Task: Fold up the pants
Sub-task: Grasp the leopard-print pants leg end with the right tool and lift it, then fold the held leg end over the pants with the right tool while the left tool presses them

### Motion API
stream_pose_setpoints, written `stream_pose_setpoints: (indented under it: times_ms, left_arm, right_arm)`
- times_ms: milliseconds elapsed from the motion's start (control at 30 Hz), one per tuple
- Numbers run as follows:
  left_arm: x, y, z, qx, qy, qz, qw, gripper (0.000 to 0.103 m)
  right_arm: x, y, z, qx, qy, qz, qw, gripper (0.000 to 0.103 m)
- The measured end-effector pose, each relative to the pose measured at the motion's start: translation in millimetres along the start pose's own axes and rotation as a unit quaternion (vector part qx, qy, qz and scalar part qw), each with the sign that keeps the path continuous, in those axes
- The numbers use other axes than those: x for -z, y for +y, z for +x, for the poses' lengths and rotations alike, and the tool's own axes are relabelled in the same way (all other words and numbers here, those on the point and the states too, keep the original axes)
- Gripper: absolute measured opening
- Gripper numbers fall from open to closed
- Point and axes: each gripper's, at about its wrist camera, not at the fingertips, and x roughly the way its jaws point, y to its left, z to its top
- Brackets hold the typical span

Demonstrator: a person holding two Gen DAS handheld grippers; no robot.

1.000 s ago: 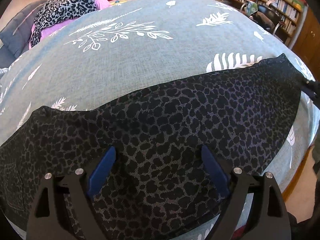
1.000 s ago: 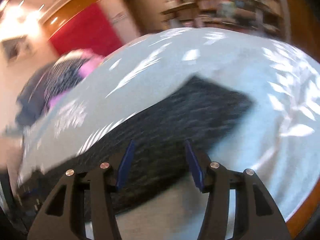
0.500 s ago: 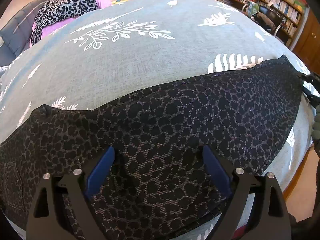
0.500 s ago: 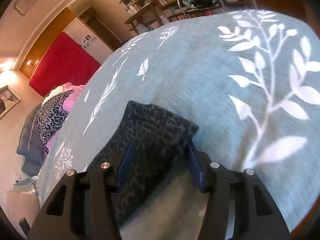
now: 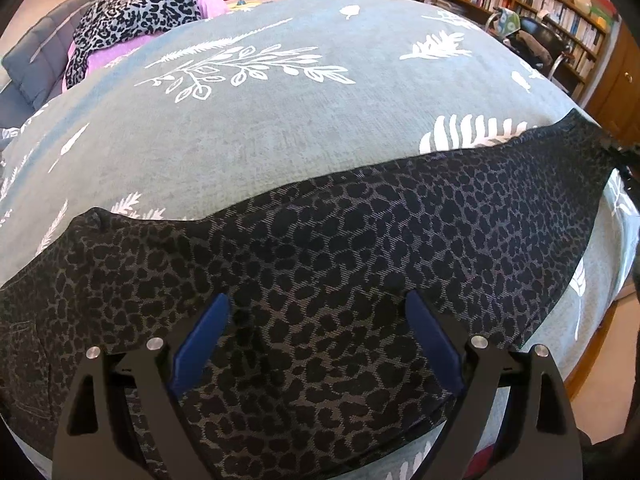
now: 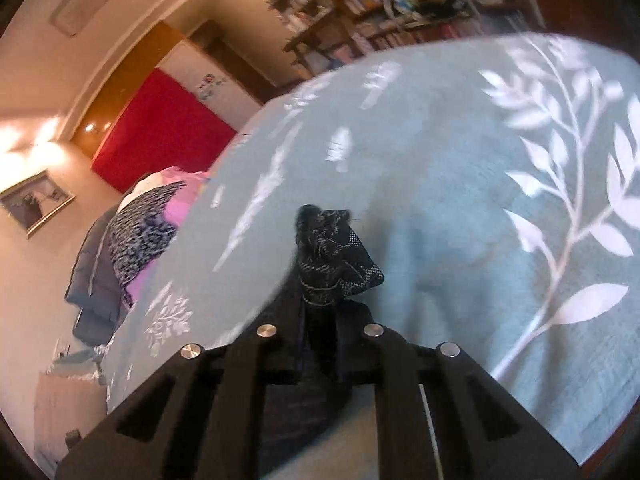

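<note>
One pair of dark leopard-print pants (image 5: 340, 264) lies stretched across the near part of a bed covered by a grey-green leaf-print bedspread (image 5: 260, 128). The left gripper (image 5: 320, 340) hovers over the pants' middle, its two blue fingers spread wide and gripping nothing. The right gripper (image 6: 320, 304) is pressed together, pinching a bunched end of the pants. Beyond the pants' far edge the bedspread runs bare up to one pile of clothes (image 5: 136, 12) at the far corner.
</note>
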Motion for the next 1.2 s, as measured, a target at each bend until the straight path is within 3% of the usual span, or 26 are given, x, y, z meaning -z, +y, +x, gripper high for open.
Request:
stream_pose_setpoints:
  times_ms: [267, 533, 900, 1200]
  left_arm:
    - [-3, 34, -23, 0.012, -0.025, -0.055, 0.9981, 0.089]
    - [9, 77, -42, 0.017, -0.039, -0.11, 0.993, 0.089]
    - [50, 140, -57, 0.015, -0.042, -0.18, 0.9827, 0.089]
    - [85, 200, -79, 0.0, -0.06, -0.245, 0.9677, 0.089]
  right_arm:
    - [14, 103, -19, -0.075, 0.004, -0.101, 0.992, 0.011]
    - [60, 195, -23, -0.144, 0.039, -0.17, 0.974, 0.011]
    - [157, 295, -4, -0.21, 0.137, -0.261, 0.932, 0.011]
    - [235, 343, 25, -0.23, 0.217, -0.308, 0.897, 0.011]
